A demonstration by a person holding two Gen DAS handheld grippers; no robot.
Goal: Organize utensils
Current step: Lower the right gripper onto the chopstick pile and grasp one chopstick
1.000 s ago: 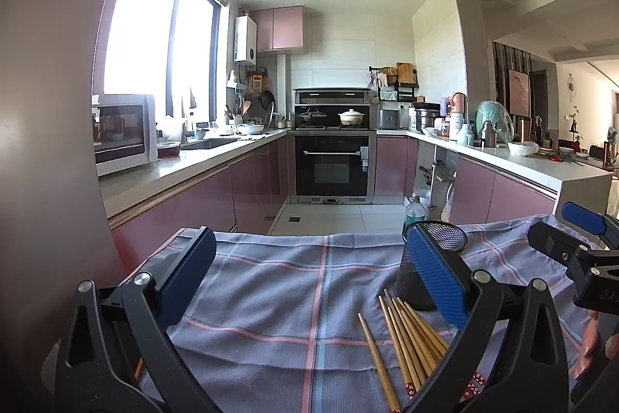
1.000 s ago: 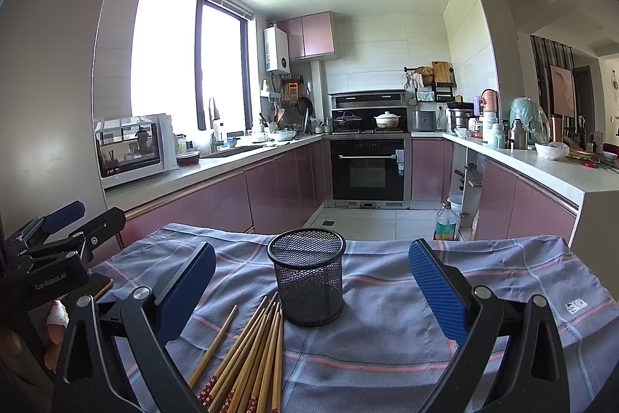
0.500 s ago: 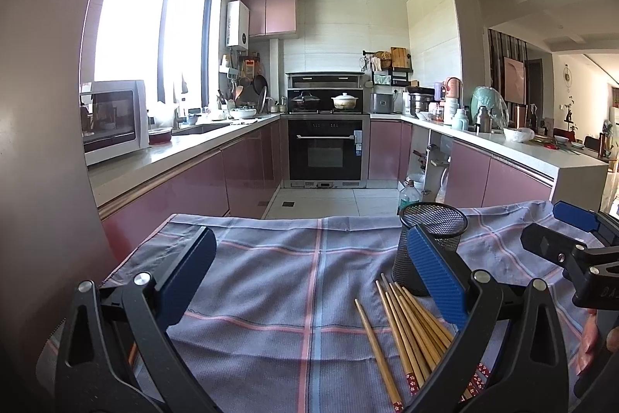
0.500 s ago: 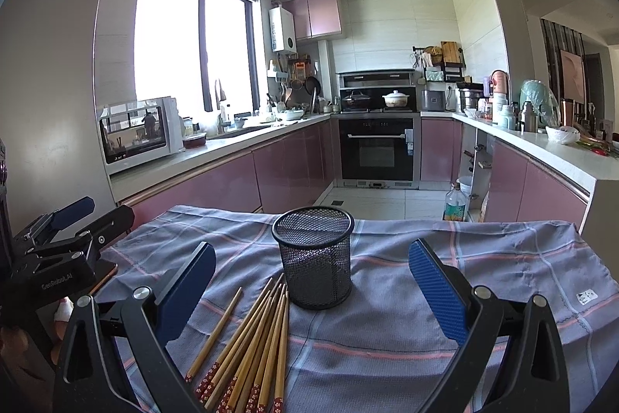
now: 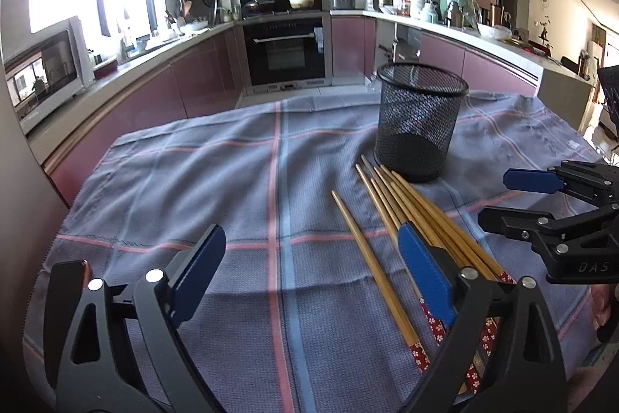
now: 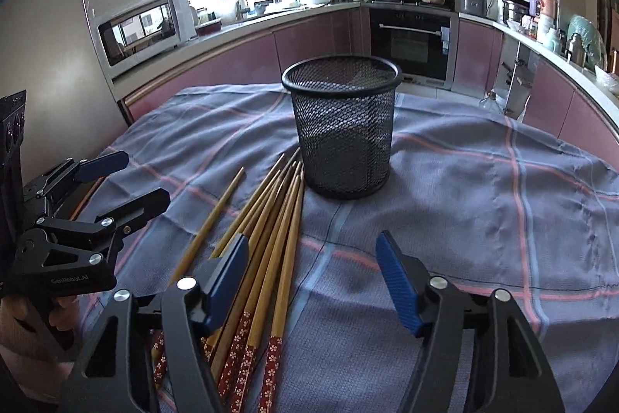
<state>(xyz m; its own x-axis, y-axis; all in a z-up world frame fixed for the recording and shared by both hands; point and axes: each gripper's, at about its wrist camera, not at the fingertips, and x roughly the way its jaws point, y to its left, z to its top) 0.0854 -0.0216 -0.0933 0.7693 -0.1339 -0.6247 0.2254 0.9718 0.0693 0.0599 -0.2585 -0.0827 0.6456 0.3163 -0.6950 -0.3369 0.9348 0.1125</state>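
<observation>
Nearest, in left wrist view: left hand-held gripper [image 5: 311, 271], blue pads apart, nothing between them but bare cloth; jaws just been closing a little. Right pad poised over the near ends of the chopsticks [image 5: 390, 219], not visibly pressing on any.

Nearest, in right wrist view: right hand-held gripper [image 6: 313, 275], pads apart but narrower than the left's, jaws just been closing; only cloth in the gap. Left pad hanging above the bundle of chopsticks [image 6: 267, 231]; contact not clear.

Chopsticks flat on the blue checked tablecloth [image 5: 174, 188], one lying apart from the bundle, tips toward the mesh cup [image 5: 419, 120]. Red flowered handle ends toward the cameras, shown fuller in right wrist view.

Mesh cup [image 6: 342, 126] upright just beyond the tips, empty as far as visible.

Seen only across views: right tool from the side at the right edge of left wrist view, and the left one from the side at the left edge of right wrist view.

Farthest: oven [image 5: 286, 49], microwave [image 6: 141, 26].
</observation>
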